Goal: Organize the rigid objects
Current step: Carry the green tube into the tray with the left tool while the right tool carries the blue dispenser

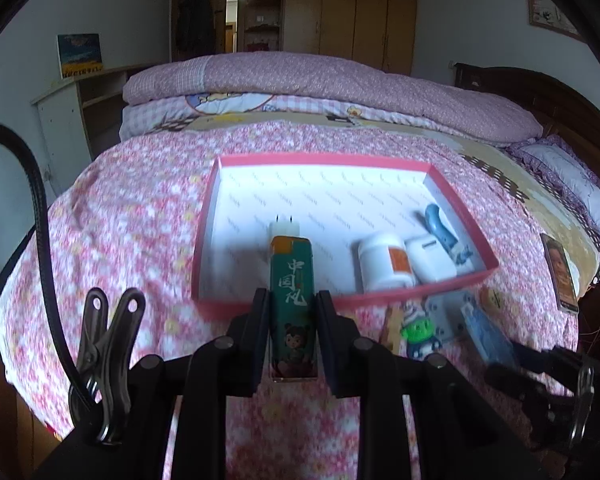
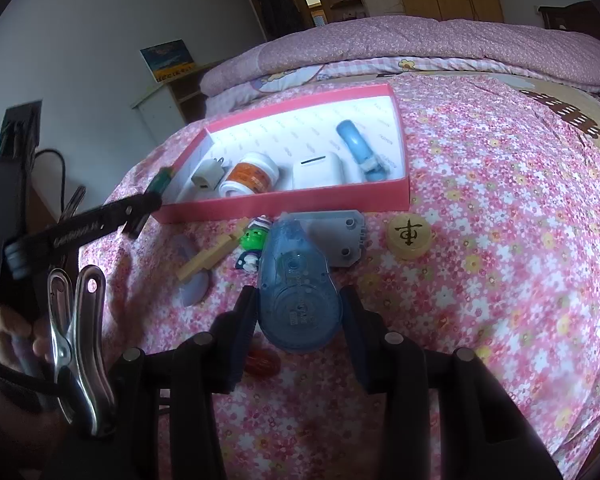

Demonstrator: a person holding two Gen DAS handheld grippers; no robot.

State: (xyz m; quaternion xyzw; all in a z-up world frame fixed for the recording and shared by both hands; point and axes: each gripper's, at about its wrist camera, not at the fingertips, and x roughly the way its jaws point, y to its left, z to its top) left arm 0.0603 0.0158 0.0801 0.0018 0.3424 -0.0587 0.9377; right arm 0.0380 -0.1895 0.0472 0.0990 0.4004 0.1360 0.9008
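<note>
Four things lie in one pink tray point(image 2: 400, 120) on the bed point(image 2: 500, 240): one white plug adapter point(image 2: 208, 174), one orange-labelled white bottle point(image 2: 250, 178), one white case point(image 2: 320, 170) and one blue tool point(image 2: 360, 148). Just outside its near wall lie one wooden piece point(image 2: 214, 258), one green toy figure point(image 2: 252, 246), one grey plate point(image 2: 346, 242) and one round chess piece point(image 2: 410, 236). The left gripper point(image 1: 293, 312) is clenched narrowly on one green lighter point(image 1: 292, 292) above the tray's near edge; the right gripper point(image 2: 298, 316), set wider, clasps one blue tape dispenser point(image 2: 296, 284) over the bed
</note>
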